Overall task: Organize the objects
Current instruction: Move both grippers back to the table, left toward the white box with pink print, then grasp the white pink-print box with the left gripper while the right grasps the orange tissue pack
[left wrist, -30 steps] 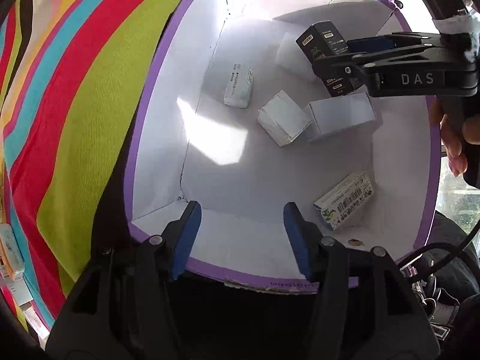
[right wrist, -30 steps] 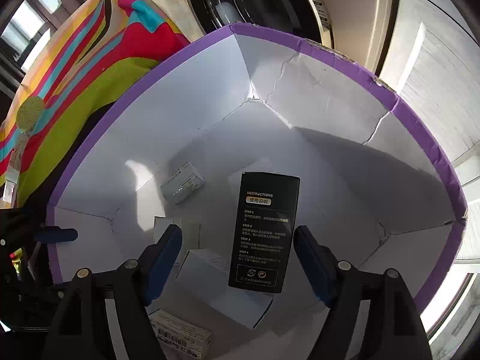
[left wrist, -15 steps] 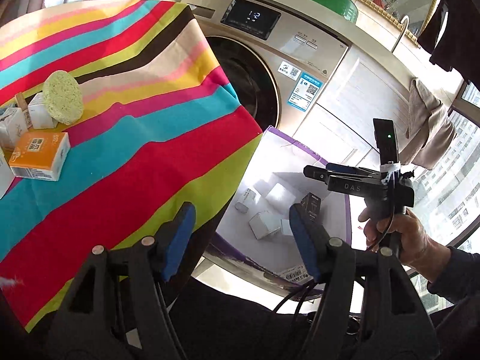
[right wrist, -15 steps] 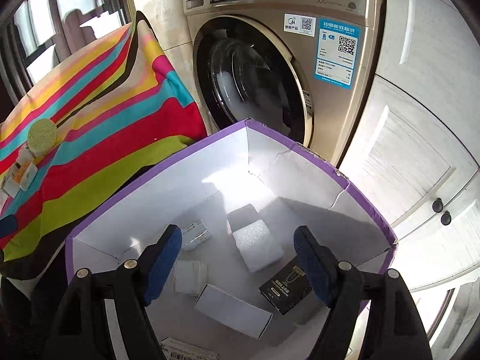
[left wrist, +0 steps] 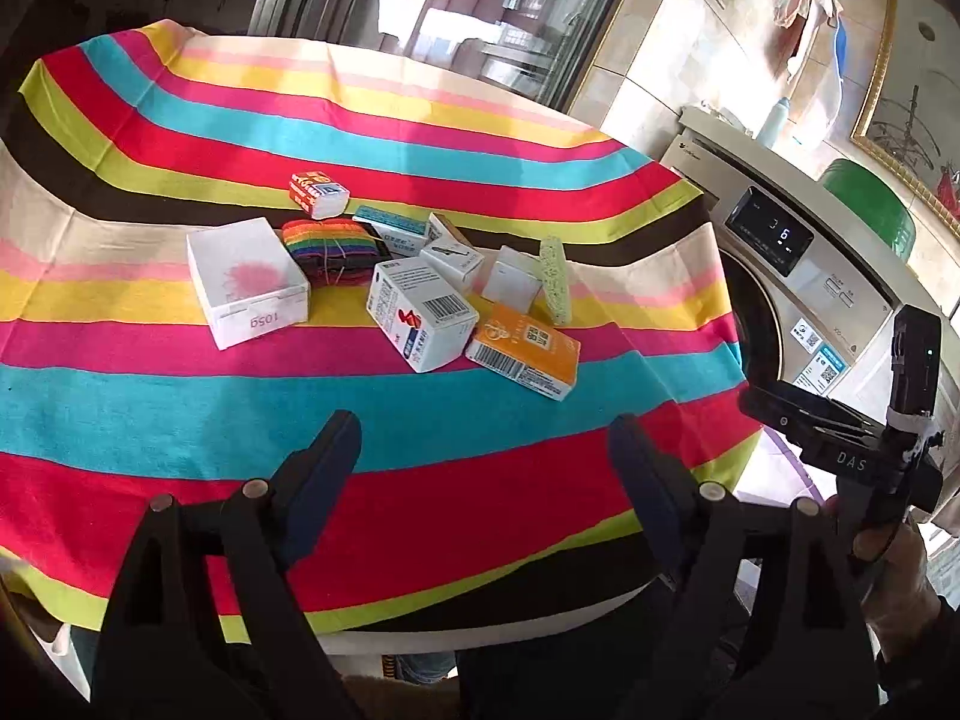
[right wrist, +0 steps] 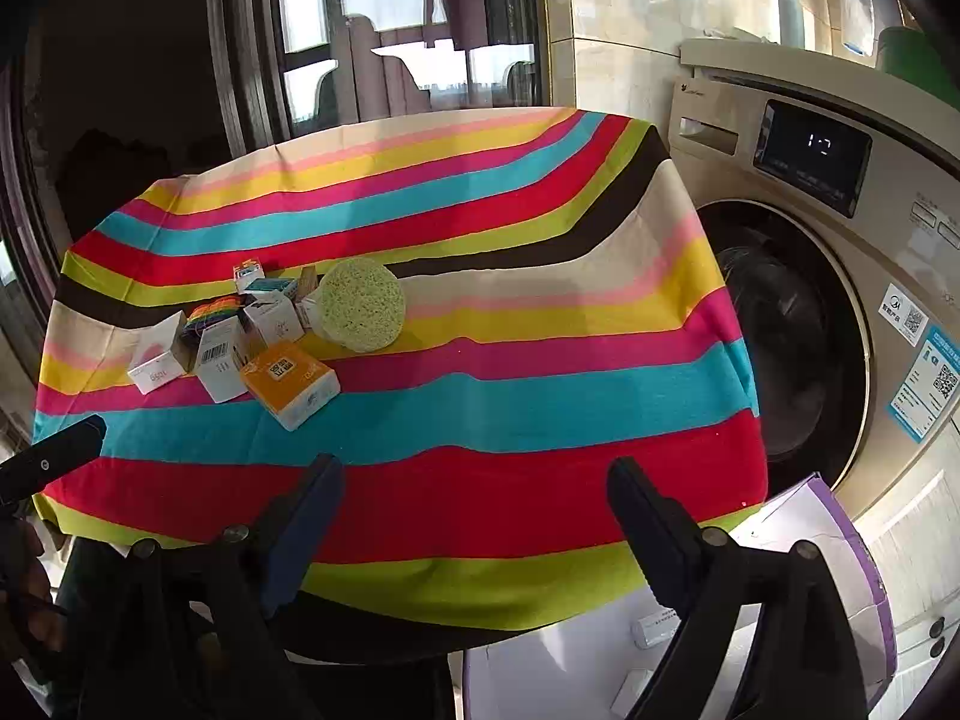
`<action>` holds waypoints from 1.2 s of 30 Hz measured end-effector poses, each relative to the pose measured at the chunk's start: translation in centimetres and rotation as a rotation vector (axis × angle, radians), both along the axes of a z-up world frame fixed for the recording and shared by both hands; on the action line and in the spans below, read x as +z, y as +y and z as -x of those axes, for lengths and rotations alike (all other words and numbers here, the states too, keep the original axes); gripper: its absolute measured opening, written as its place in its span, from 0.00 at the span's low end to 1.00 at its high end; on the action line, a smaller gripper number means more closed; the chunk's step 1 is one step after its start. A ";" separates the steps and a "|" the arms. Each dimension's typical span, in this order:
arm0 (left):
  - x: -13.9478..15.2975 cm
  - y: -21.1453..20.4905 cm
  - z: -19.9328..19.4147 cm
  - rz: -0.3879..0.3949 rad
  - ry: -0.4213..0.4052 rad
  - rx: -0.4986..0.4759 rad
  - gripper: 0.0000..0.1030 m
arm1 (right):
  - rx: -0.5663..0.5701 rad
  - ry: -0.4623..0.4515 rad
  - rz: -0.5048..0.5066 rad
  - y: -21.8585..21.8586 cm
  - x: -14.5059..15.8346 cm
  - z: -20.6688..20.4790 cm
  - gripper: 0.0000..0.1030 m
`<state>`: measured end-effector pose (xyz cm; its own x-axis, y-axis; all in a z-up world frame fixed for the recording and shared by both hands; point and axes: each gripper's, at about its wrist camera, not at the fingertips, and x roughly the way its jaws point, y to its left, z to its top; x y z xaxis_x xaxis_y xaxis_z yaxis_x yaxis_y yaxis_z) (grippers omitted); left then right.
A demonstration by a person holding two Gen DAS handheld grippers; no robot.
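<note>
Both grippers, left (left wrist: 480, 456) and right (right wrist: 474, 498), have just been opening, fingers spread and empty, near the boxes (left wrist: 420, 312) on the striped counter (left wrist: 180, 408).

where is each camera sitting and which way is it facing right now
Left wrist: on the left tongs, looking down across the striped table at the cluttered boxes, orange box nearest; own open blue fingers, plus the right tongs and a hand at right.
Right wrist: on the right tongs, facing the table from nearer the washer, purple-rimmed bin below; own open fingers, left tongs' tip at left edge.
Shared: table, orange box, green sponge, washer.
</note>
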<state>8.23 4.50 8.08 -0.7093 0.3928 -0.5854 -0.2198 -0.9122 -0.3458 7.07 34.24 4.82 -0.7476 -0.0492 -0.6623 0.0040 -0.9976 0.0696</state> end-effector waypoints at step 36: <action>-6.1 -6.9 7.3 0.197 -0.251 0.448 0.68 | 0.358 -0.072 -0.109 -12.5 -3.7 11.2 0.99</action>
<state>0.97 -2.40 2.00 -0.6109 -0.0497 -0.7901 0.2723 -0.9503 -0.1508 -4.17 21.77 1.12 -0.6474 -0.2252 -0.7281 0.3529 -0.9354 -0.0244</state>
